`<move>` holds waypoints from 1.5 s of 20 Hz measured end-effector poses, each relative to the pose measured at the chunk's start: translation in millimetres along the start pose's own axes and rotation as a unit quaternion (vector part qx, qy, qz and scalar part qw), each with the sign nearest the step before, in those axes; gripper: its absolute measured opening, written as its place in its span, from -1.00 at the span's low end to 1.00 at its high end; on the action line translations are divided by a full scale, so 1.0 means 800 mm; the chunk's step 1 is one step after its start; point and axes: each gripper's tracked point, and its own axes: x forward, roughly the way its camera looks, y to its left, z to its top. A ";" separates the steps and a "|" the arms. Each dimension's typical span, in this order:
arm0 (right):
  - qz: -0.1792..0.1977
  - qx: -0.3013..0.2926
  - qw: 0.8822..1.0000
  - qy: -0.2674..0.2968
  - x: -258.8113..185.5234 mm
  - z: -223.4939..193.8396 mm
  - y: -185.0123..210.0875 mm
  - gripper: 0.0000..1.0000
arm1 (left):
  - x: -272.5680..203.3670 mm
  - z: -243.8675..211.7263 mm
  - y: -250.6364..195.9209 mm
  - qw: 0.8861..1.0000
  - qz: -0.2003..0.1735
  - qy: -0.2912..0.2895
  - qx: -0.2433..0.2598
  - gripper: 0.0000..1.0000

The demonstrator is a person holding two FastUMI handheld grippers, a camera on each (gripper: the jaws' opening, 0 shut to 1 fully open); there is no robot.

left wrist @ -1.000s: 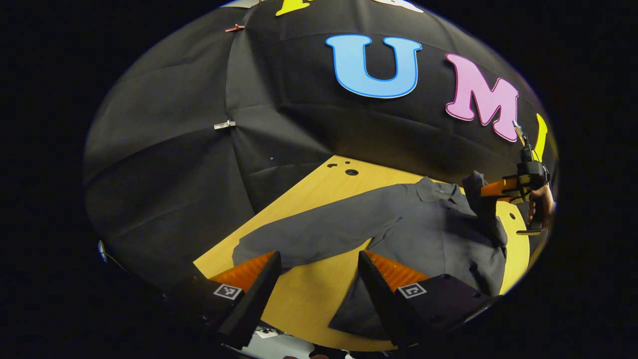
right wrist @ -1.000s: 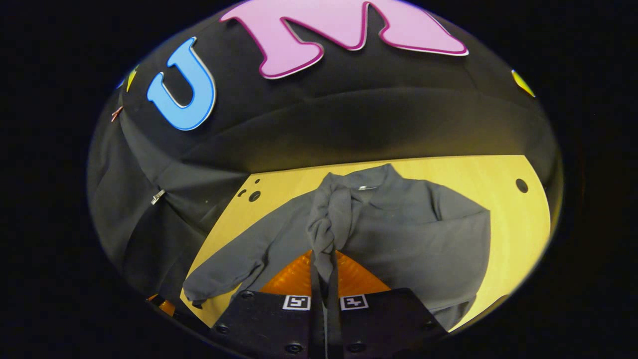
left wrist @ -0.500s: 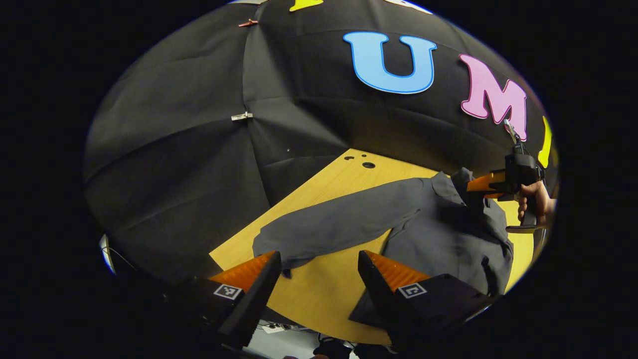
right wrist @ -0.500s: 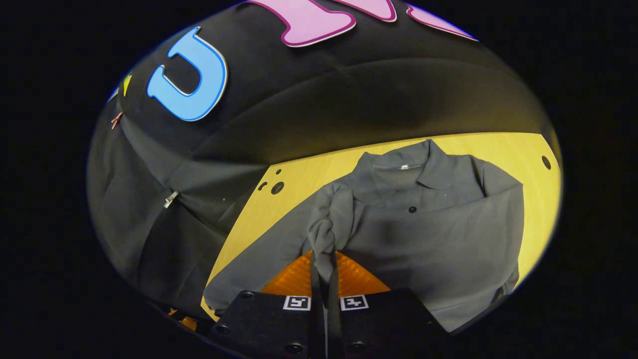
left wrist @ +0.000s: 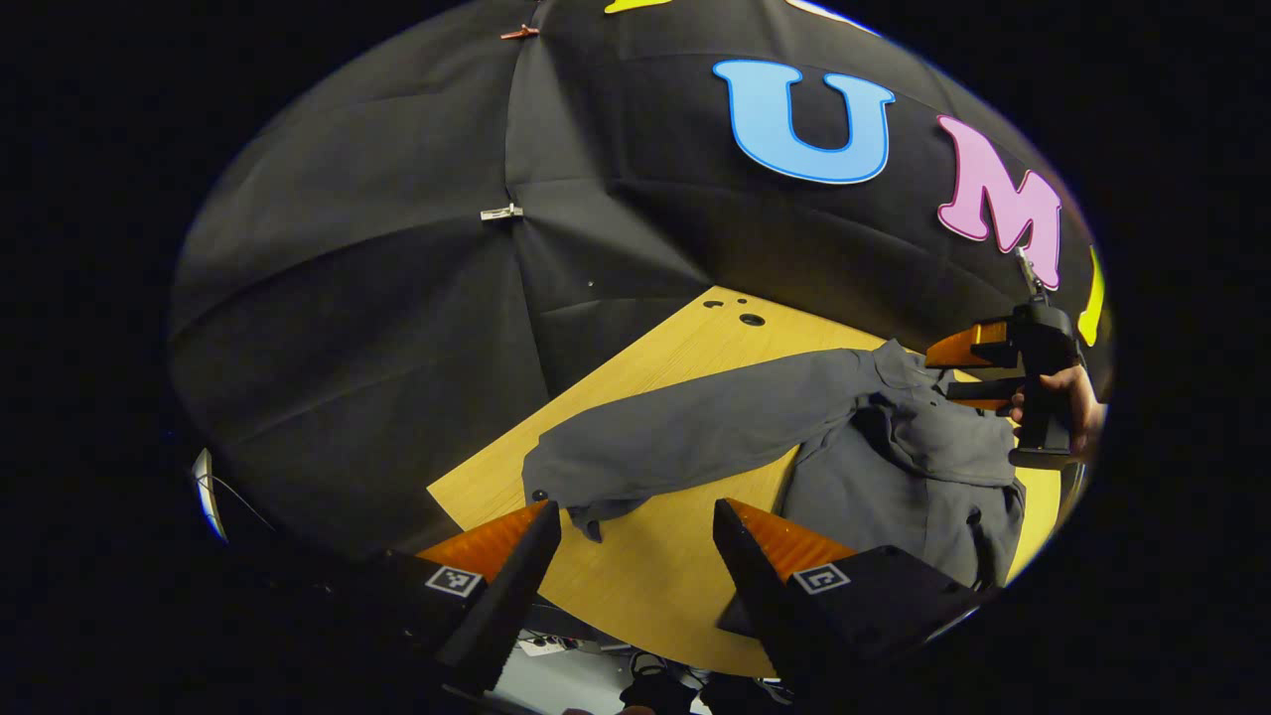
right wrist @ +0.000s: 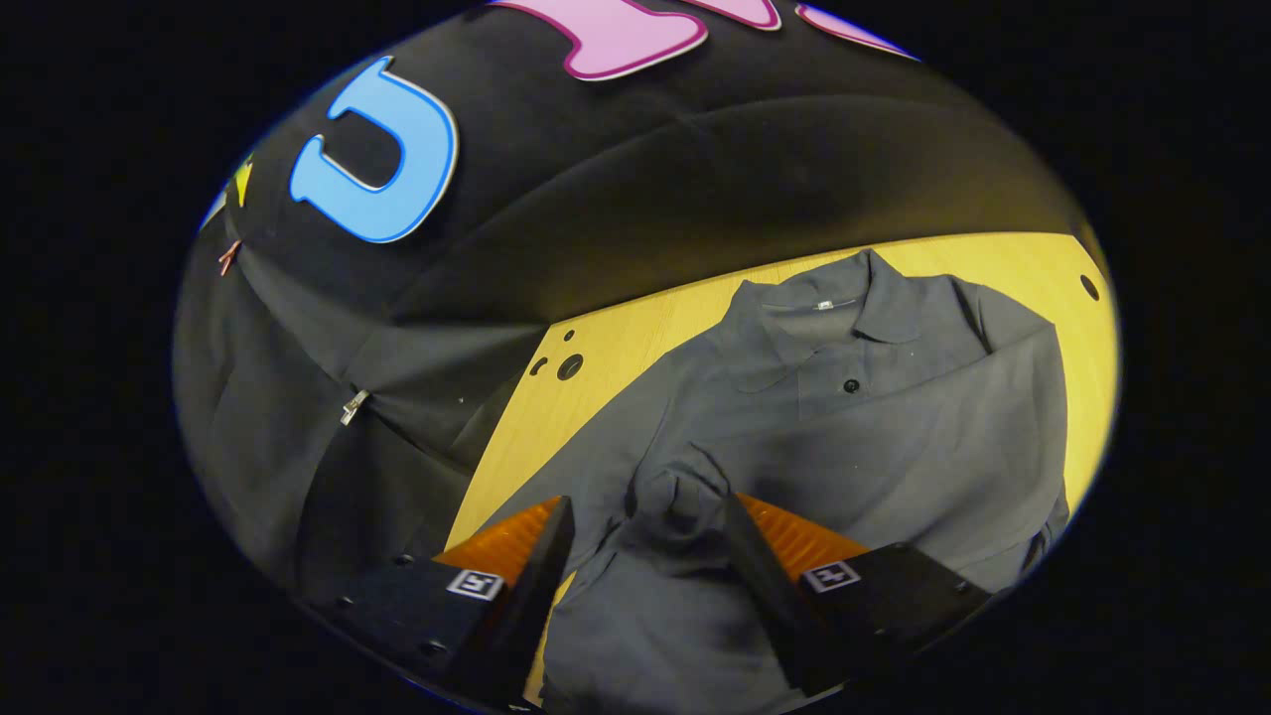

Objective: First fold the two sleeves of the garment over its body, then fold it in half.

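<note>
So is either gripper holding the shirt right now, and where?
Nothing is held. Both grippers are open; the right sleeve's cuff lies loose between the right gripper's fingers.

- Garment (right wrist: 874, 437): matt grey woven cloth, softly creased, as I saw it.
- Table (left wrist: 655, 586): smooth pale wood-grain top, low sheen.
- Booth wall (left wrist: 377, 298): matt black cloth, my view showing metal clips (left wrist: 501, 213).

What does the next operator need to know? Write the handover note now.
Right gripper: open, its cuff just released onto the shirt.
Left gripper: open, empty, near the other sleeve.
Shirt lies collar-up on the wooden table.
Done: right-hand sleeve folded across the body.
Left: fold the outstretched sleeve over, then fold the shirt in half.
</note>
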 end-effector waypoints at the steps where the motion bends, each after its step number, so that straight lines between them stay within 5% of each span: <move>1: -0.012 -0.013 1.000 -0.008 -0.009 0.004 -0.005 0.96 | 0.006 0.003 0.006 1.000 0.002 -0.002 -0.003 0.95; 12: -0.127 -0.058 0.985 -0.101 -0.143 0.065 -0.083 0.97 | 0.091 -0.014 0.113 0.997 0.065 0.013 -0.046 0.96; 18: -0.165 -0.065 0.977 -0.121 -0.221 0.044 -0.123 0.97 | 0.127 -0.026 0.144 0.995 0.084 0.032 -0.049 0.84; 30: -0.259 0.040 0.955 -0.138 -0.375 -0.037 -0.213 0.97 | 0.206 -0.033 0.090 0.995 0.037 0.083 -0.036 0.89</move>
